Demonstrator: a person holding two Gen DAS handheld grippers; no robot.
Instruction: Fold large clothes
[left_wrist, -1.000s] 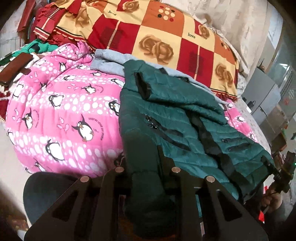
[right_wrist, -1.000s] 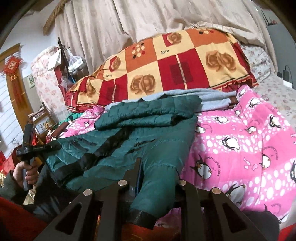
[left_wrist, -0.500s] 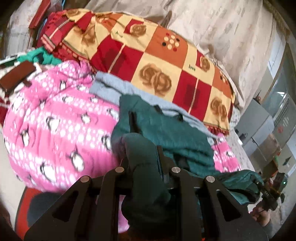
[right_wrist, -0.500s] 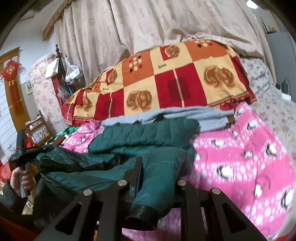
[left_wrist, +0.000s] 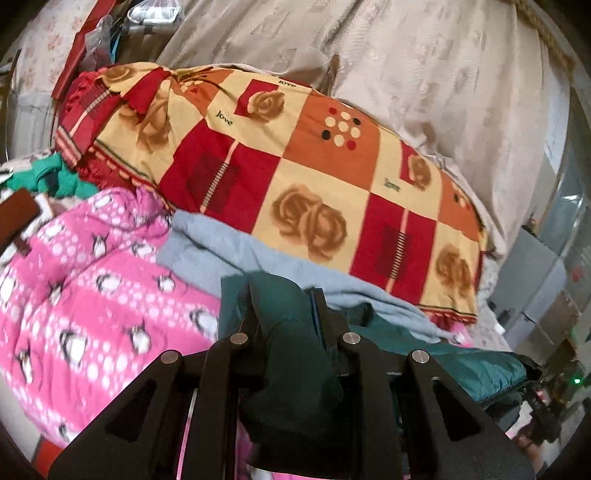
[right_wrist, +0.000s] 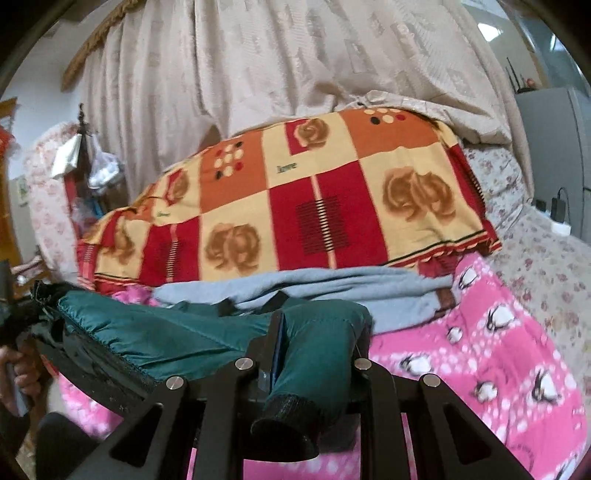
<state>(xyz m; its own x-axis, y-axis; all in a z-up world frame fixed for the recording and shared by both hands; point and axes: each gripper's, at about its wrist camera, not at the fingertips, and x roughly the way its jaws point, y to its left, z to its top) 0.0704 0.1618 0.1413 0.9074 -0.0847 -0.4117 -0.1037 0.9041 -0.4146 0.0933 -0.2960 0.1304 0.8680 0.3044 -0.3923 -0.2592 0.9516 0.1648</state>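
- Two grippers are holding the green jacket: the left gripper is closed on a bunched fold of it, and the right gripper is pinching a sleeve whose dark cuff is hanging below its jaws.
- Both are rising and swinging forward; a second ago the jacket was lying spread ahead of them on the pink blanket, and now its near edge is lifted up level with the fingers.
- Between the grippers the jacket is stretching in a sagging band: from the right gripper it is running off to the left, and from the left gripper off to the right.
- Ahead of both grippers, the far part of the jacket is resting against the grey garment, with the checked quilt heaped behind that.
- Judging by this lift, the near half is being carried over the far half, so a fold is under way and not yet laid down.
- Setting the edge down evenly is probably coming next; the puffy fabric could be slipping or bunching as it goes over.
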